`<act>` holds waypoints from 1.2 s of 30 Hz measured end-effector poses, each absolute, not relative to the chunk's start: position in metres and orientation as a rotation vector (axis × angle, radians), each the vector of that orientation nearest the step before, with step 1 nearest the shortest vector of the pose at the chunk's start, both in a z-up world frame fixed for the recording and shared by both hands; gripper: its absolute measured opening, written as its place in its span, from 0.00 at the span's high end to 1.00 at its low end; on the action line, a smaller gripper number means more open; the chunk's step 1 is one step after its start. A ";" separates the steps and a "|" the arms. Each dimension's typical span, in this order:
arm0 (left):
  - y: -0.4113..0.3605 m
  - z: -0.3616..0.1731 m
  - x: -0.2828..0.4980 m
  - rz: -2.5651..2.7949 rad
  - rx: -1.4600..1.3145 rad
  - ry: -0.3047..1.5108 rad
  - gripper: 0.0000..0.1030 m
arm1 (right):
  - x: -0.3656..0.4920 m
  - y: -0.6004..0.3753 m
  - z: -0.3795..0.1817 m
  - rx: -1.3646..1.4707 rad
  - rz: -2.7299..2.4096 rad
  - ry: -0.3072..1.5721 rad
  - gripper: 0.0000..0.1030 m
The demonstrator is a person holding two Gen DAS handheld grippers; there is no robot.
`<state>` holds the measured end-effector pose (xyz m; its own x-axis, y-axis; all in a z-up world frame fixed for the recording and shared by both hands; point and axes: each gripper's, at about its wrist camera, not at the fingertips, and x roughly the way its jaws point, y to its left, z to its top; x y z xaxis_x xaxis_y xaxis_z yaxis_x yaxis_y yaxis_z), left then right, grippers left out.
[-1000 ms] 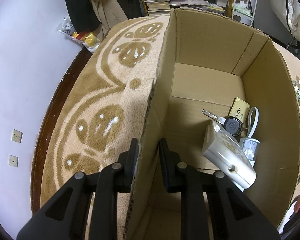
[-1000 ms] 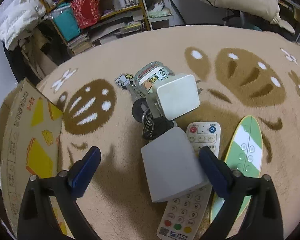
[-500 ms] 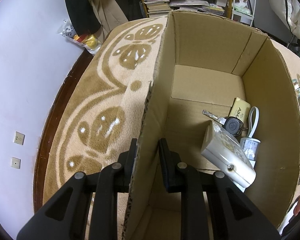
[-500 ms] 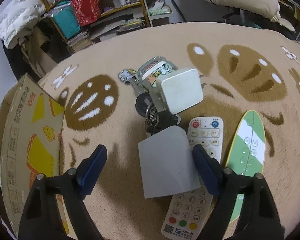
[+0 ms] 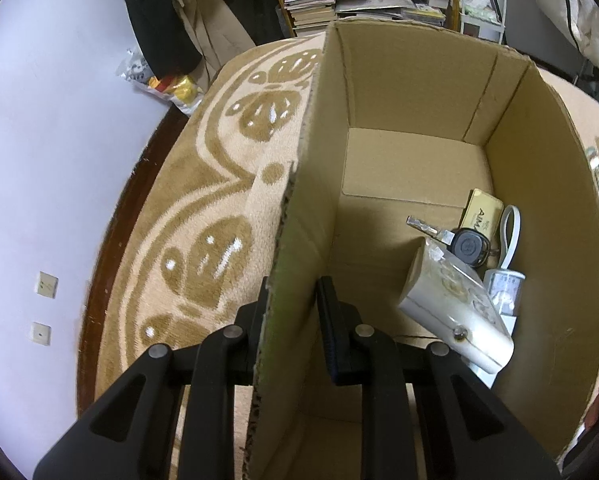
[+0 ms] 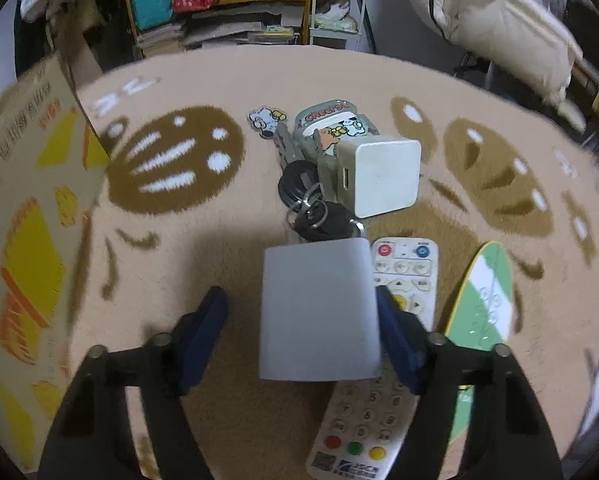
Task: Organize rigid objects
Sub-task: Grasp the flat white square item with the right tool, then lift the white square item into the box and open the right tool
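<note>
My left gripper [image 5: 295, 320] is shut on the left wall of an open cardboard box [image 5: 311, 184]. Inside lie a white case [image 5: 451, 304], a car key [image 5: 459, 242], a tan card box [image 5: 481, 210] and a small white bottle [image 5: 503, 288]. In the right wrist view my right gripper [image 6: 299, 320] is open around a grey block [image 6: 319, 308] on the rug; its right pad touches the block, its left pad stands apart. Behind the block lie a key bunch [image 6: 315, 208] and a white cube charger [image 6: 379, 176]. A white remote [image 6: 379, 360] and a green remote [image 6: 483, 300] lie to the right.
The box's printed outer wall [image 6: 27, 240] stands at the left of the right wrist view. A cartoon case [image 6: 331, 128] lies behind the charger. Bookshelves [image 6: 219, 8] and a bag of clutter [image 5: 167, 84] border the patterned rug [image 5: 219, 216].
My right gripper has moved forward and narrowed around the grey block, and the view has turned slightly. My left gripper keeps its hold on the box wall; the box shifted slightly.
</note>
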<state>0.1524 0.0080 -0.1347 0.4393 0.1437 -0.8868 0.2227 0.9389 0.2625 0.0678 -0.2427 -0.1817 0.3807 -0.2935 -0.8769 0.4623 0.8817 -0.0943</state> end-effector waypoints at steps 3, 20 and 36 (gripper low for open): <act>0.009 -0.135 0.152 -0.051 0.368 1.122 0.80 | 0.068 -0.237 -0.184 0.143 -0.484 1.077 0.47; 0.016 -0.141 0.157 -0.053 0.339 1.142 0.81 | 0.051 -0.226 -0.134 0.213 -0.425 0.866 0.47; 0.015 -0.141 0.156 -0.053 0.337 1.143 0.81 | 0.053 -0.180 -0.040 0.328 -0.149 0.573 0.47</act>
